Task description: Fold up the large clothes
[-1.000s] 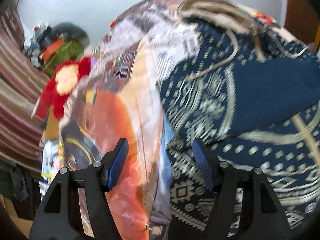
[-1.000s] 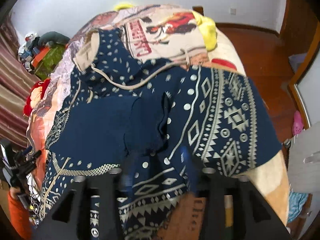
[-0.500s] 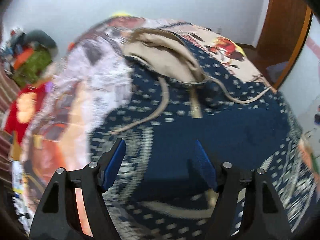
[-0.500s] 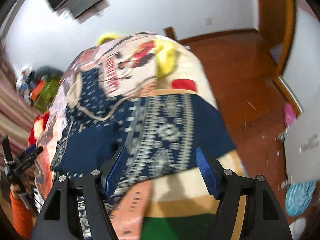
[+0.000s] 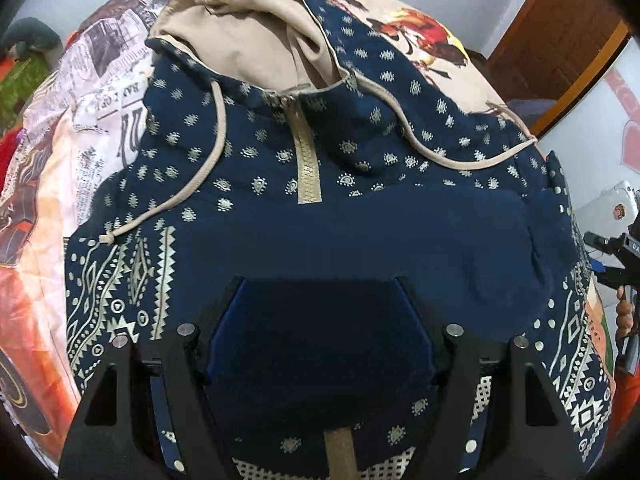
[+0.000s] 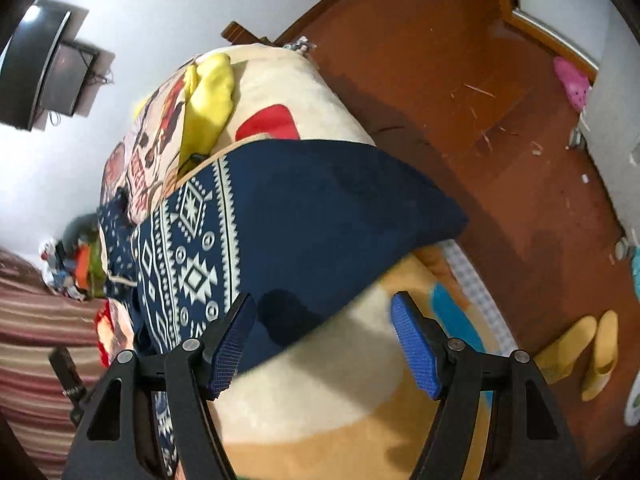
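- Swung over from the bed's edge, left claw [image 5: 318, 334] now above the navy hoodie [image 5: 360, 216], spread apart, empty.
- Right claw [image 6: 324, 344] spread too, clamping nothing, above the bed [image 6: 320, 400].

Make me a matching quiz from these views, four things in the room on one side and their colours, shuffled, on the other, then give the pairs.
Things:
1. hood lining
2. slippers
3. clog
4. floor

Colours:
A. pink
B. reddish brown
C. beige
D. mustard yellow

Pairs: 1-C, 2-D, 3-A, 4-B
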The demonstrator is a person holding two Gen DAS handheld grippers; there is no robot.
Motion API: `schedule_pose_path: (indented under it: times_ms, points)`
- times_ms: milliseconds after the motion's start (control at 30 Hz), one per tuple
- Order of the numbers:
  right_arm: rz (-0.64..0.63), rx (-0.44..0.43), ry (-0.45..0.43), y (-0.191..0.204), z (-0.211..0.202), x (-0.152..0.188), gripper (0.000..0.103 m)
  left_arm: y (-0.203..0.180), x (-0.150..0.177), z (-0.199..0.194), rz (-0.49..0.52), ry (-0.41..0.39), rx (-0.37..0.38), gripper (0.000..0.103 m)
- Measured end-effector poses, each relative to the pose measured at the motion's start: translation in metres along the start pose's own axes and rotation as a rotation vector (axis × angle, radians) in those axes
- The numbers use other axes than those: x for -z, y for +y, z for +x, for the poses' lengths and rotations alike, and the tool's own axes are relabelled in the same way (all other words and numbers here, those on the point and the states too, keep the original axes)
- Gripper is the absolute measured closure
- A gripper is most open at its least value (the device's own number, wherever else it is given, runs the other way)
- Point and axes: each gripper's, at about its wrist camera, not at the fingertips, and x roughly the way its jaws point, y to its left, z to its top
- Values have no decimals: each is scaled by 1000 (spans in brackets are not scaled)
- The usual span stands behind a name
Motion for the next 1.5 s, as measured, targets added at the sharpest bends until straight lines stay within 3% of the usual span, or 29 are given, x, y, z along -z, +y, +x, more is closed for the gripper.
schedule_pose_path:
  times_ms: [100, 200, 300, 467, 533, 733, 1067, 1267, 1500]
  points:
    - [-2, -10, -18, 3, 7, -7, 35, -3, -1, 8, 0, 16, 5, 32]
    - [-7, 0, -31, 4, 18, -14, 44, -3, 0, 16, -11, 23, 11, 32]
    - [-11, 12, -44, 6, 24, -18, 55, -2, 0, 17, -18, 16, 15, 31]
    - [-77, 43, -93, 21, 17, -19, 87, 2, 3, 16, -48, 11, 23, 30]
    - [-116, 51, -113, 30, 11, -16, 93, 3, 5, 14, -53, 15, 20, 30]
    - [-209, 9, -211, 68, -25, -8, 95, 2, 21, -2, -28, 4, 11, 30]
    - [-351, -116, -332, 150, -85, 20, 95, 2, 35, -44, 15, -80, -12, 30]
    - [-461, -206, -318, 212, -87, 48, 95, 9, 36, -68, 5, -136, -5, 30]
    - [-564, -225, -176, 267, -32, 86, 95, 22, 45, -87, 10, -180, -31, 30]
